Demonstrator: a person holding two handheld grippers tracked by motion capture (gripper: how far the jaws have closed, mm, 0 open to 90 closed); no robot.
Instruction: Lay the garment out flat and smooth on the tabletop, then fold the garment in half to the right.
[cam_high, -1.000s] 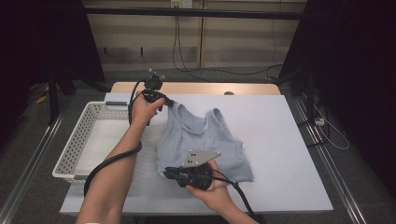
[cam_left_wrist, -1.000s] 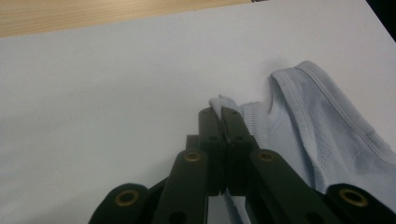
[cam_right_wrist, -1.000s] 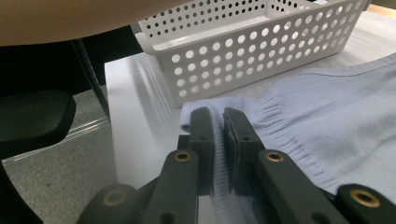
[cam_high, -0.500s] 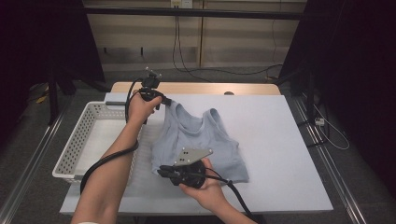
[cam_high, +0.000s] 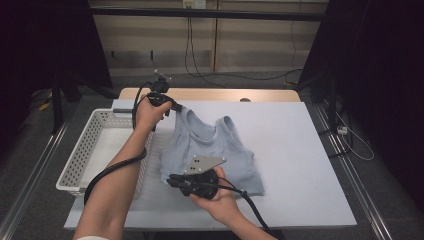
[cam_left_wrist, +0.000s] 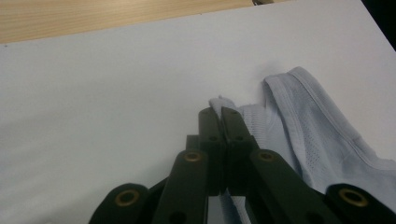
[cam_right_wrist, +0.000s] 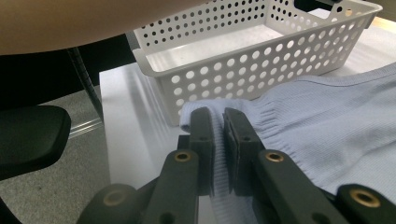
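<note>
Pale blue ribbed sleeveless knit top (cam_high: 210, 150), centre of the white desk (cam_high: 300, 165), now drawn leftward toward the white perforated plastic basket (cam_high: 80, 150): left gripper (cam_high: 172, 106) clamped on its shoulder strap, right gripper (cam_high: 172, 181) clamped on its hem, likely positioning it.
</note>
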